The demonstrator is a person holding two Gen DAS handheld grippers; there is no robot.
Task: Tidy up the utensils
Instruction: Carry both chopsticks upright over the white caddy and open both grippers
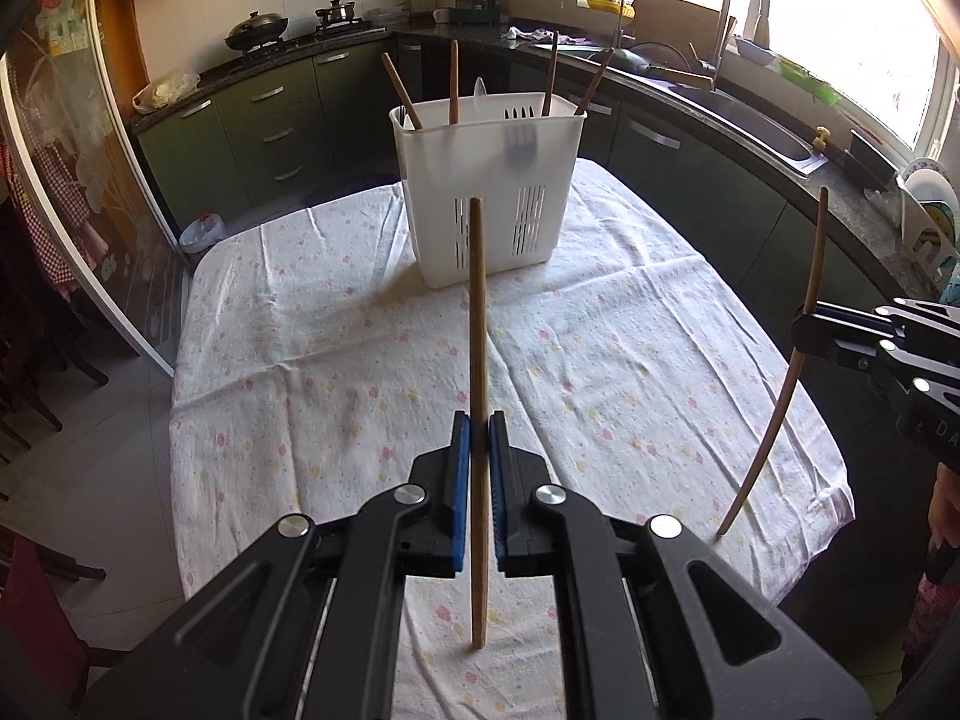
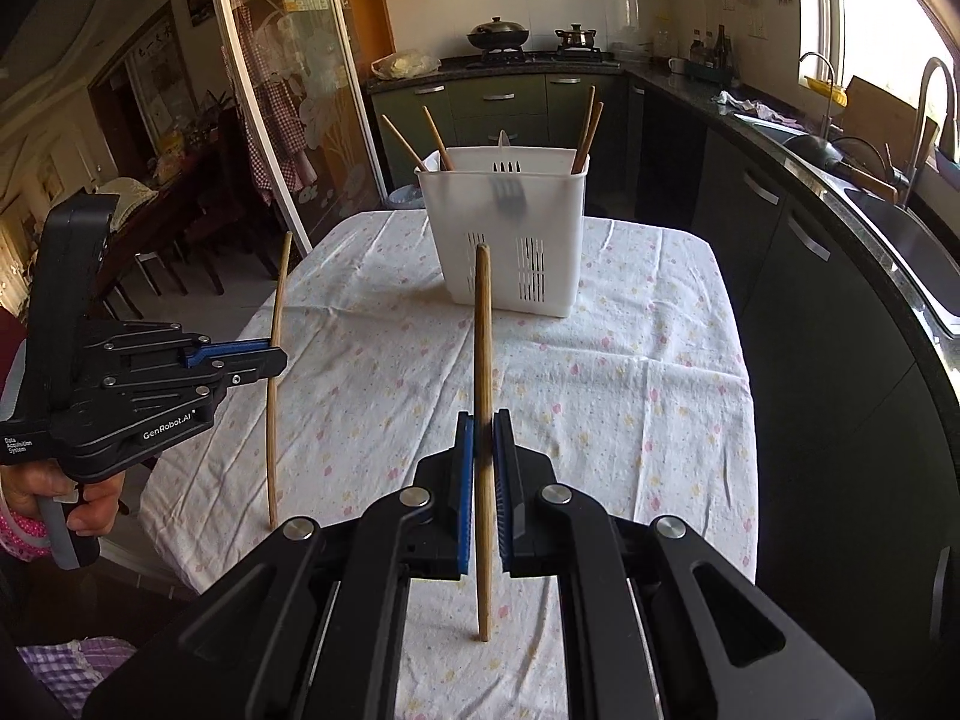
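My left gripper [image 1: 478,435] is shut on a wooden chopstick [image 1: 478,324] that stands upright above the table. My right gripper [image 2: 483,438] is likewise shut on a second wooden chopstick [image 2: 483,330], also upright. Each view shows the other tool from the side: the right gripper [image 1: 807,324] with its chopstick [image 1: 817,252] at the right edge, the left gripper [image 2: 276,357] with its chopstick [image 2: 280,282] at the left. A white slotted utensil holder [image 1: 489,180] [image 2: 507,222] stands at the table's far end, holding several chopsticks, a fork and a white spoon.
The table wears a floral white cloth [image 1: 360,330] [image 2: 630,390]. Dark kitchen counters [image 1: 750,138] with a sink and tap curve along the right side. A stove with a wok [image 2: 498,33] sits at the back. A glass sliding door [image 2: 276,120] stands to the left.
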